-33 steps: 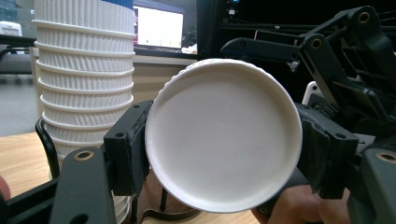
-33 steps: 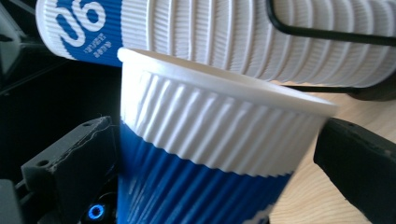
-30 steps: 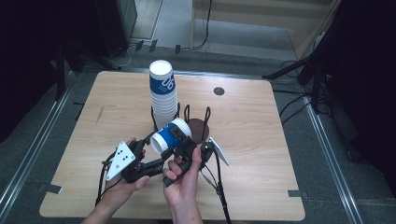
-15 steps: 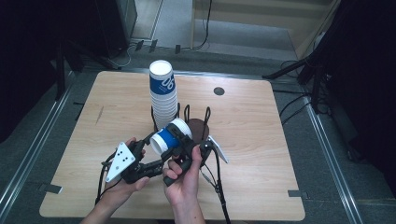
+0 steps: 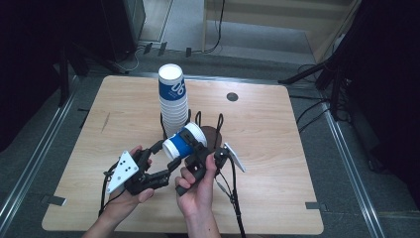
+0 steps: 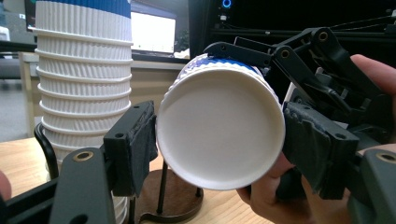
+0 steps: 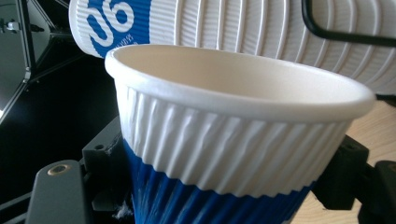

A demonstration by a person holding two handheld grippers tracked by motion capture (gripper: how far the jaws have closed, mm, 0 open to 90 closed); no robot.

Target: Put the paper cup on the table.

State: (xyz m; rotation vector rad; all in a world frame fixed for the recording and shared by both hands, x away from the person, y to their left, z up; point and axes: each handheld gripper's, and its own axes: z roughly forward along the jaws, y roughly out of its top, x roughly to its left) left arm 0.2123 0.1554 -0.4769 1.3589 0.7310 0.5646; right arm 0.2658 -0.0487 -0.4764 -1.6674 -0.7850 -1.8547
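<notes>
Little has been shifted since a second ago: the blue-and-white paper cup (image 5: 184, 143) is still held on its side above the table (image 5: 277, 198), just in front of the stack of cups (image 5: 173, 101) in the black wire holder (image 5: 208, 124). It is gripped round its ribbed wall by the right gripper (image 5: 195, 151), whose jaws are closed on it; in the right gripper view the cup (image 7: 233, 140) hides most of both jaws. The left gripper (image 5: 161, 153) is spread wide, with the cup's white bottom (image 6: 219, 130) seen between its pads (image 6: 140, 144). The pads seem to lie just beside the cup, though contact cannot be made out. The stack's top is cut off in the left gripper view.
</notes>
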